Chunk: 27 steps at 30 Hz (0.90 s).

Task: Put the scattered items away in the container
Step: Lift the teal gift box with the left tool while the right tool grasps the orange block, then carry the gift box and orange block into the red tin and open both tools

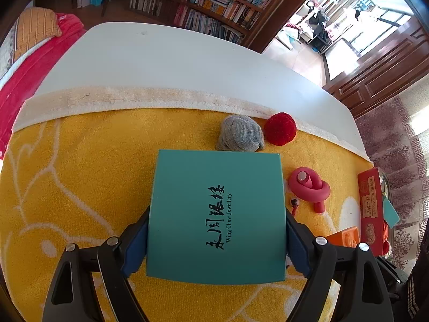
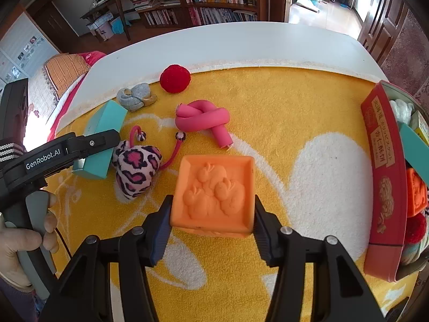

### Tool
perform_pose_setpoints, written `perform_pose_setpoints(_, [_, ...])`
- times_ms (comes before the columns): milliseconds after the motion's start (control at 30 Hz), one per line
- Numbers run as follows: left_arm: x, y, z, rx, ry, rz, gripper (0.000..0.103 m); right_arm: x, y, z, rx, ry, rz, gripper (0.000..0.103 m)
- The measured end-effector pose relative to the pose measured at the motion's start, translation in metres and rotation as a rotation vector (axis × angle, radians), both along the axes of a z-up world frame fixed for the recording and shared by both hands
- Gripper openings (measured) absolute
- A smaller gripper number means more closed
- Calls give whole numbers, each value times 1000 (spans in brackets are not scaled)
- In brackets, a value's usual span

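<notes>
Left hand-held gripper (image 1: 217,237): pads clamped on teal box (image 1: 215,214). Right hand-held gripper (image 2: 213,222): pads gripping orange block (image 2: 213,194); red container (image 2: 383,187) right.

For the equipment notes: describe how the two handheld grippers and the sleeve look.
Both the left gripper and right gripper have black angular arms with silver rivets and blue ribbed pads. The left one's body reads "GenRobot.AI" in white, above a grey handle. The cuff is dark with pale stripes.
</notes>
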<state>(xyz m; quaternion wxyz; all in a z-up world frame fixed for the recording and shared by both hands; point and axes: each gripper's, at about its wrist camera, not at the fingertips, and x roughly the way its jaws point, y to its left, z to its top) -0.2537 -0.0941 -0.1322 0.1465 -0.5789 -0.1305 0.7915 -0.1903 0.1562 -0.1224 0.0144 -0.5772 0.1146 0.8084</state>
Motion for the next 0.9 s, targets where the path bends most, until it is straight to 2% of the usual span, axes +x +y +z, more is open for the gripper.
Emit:
perform_pose_setpoints(200, [15,-3,25,21,39,25,88,20,11,16,-29,35,-17,58])
perform_pose_setpoints(400, [33,15,53,20,94,-3,88,30,25,37,-52,79,-27,58])
perform_pose_setpoints(667, [60,67,86,31,150,-72,88,59,62,57,-74,128,-55,58])
perform_pose_setpoints(900, [89,129,112,17,194,-182,88,92,108,70,-83,155,-99,58])
